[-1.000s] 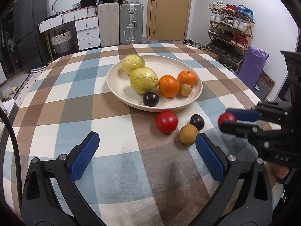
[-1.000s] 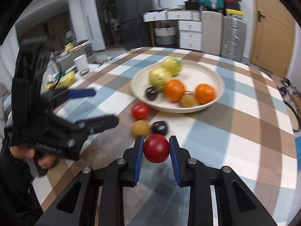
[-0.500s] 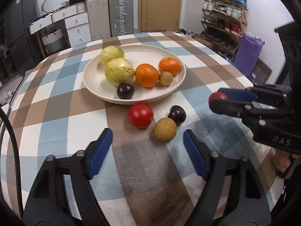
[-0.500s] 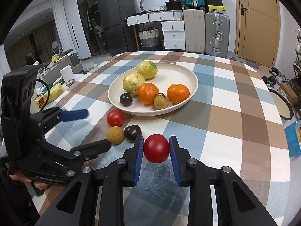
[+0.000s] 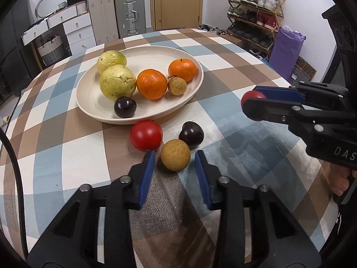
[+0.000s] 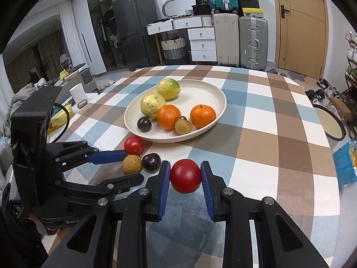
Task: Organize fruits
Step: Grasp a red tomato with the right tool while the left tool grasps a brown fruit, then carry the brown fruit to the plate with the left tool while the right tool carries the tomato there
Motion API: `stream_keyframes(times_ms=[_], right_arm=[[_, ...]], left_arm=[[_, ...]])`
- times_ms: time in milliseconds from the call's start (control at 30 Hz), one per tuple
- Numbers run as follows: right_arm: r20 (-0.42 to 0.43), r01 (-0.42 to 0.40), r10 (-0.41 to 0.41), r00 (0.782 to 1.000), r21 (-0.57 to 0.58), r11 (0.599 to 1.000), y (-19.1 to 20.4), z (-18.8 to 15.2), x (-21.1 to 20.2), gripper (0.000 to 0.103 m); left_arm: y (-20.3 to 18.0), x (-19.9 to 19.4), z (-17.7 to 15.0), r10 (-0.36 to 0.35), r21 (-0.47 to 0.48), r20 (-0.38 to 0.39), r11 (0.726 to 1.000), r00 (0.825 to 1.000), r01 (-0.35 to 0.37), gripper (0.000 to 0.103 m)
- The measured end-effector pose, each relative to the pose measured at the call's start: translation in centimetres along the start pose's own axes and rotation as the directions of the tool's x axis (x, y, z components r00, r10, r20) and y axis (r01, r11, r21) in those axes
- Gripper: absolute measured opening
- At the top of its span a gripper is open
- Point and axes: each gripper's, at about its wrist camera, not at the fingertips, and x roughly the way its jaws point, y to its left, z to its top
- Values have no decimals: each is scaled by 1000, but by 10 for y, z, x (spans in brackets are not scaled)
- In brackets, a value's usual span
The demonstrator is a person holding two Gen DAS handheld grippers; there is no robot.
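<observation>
right tongs (image 6: 185, 176) clamp a red tomato (image 6: 185, 176) above the checked worktop (image 6: 263, 147). left tongs (image 5: 175, 156), spread apart, flank a tan longan (image 5: 175, 158) lying beside a dark plum (image 5: 191, 134), near the plate (image 5: 89, 102) of fruit.

1. A lived-in home: a checked-cloth dining table (image 6: 267, 120) near.
2. Far: suitcases (image 6: 253, 42), white drawers (image 6: 202, 43), black fridge (image 6: 131, 29).
3. Shoe rack (image 5: 254, 6) right of the wooden door (image 5: 177, 2).
</observation>
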Motion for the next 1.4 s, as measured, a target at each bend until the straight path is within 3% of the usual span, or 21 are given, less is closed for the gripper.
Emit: stream_keyframes(times_ms=[33, 600, 1400], right_arm=[[0, 2, -2, 1000, 0, 1000, 0, 0, 0, 28], [9, -7, 7, 1000, -6, 1000, 3, -1, 3, 28], [93, -55, 54, 994, 11, 998, 14, 3, 3, 28]], left_arm=[[0, 1, 0, -4, 1, -2, 1000, 1000, 4, 24], [22, -20, -4, -25, -34, 56, 999, 998, 27, 24], [67, -39, 4, 61, -128, 136, 991, 989, -43, 24]])
